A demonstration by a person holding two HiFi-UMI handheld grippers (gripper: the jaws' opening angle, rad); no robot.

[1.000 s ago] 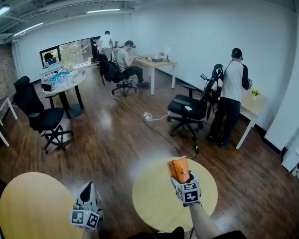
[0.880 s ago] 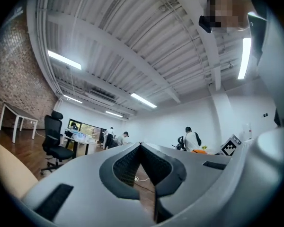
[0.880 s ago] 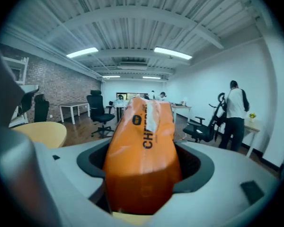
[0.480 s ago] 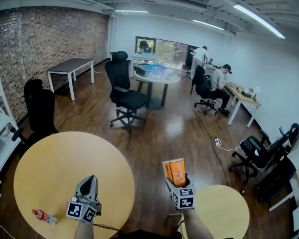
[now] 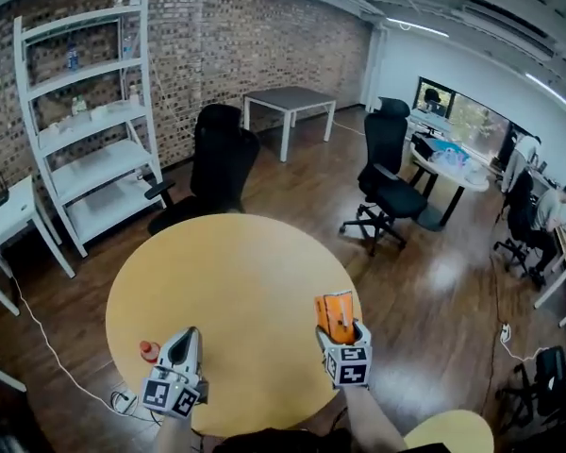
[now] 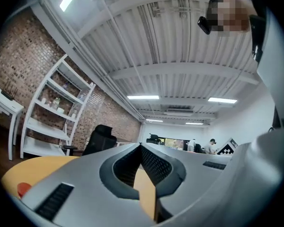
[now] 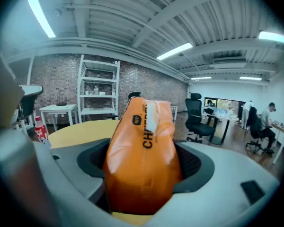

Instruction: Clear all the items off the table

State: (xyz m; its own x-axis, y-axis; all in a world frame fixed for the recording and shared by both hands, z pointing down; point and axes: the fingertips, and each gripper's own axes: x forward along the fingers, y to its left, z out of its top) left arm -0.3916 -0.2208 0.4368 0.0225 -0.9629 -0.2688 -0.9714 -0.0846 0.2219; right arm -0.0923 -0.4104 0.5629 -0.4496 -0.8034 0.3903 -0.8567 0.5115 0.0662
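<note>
two hand-held grippers hang over the near edge of a round yellow table [image 5: 226, 272] in a brick-walled office. the right gripper [image 5: 339, 327] pinches an orange snack bag [image 5: 337, 314] between its widely spread jaws, the pads pressing on the pouch's sides. it holds the bag upright above the table's right rim. the left gripper [image 5: 185, 340] is empty, its jaws pressed together with the tips meeting over the tabletop. just beside it, to the left, a small red-capped item [image 5: 149, 351] stands on the table near the left edge; it is possibly a bottle, though too small to tell for sure. a black office chair [image 5: 219, 163] sits beyond the table's far side, and a white shelf unit [image 5: 90, 130] stands against the brick wall.
</note>
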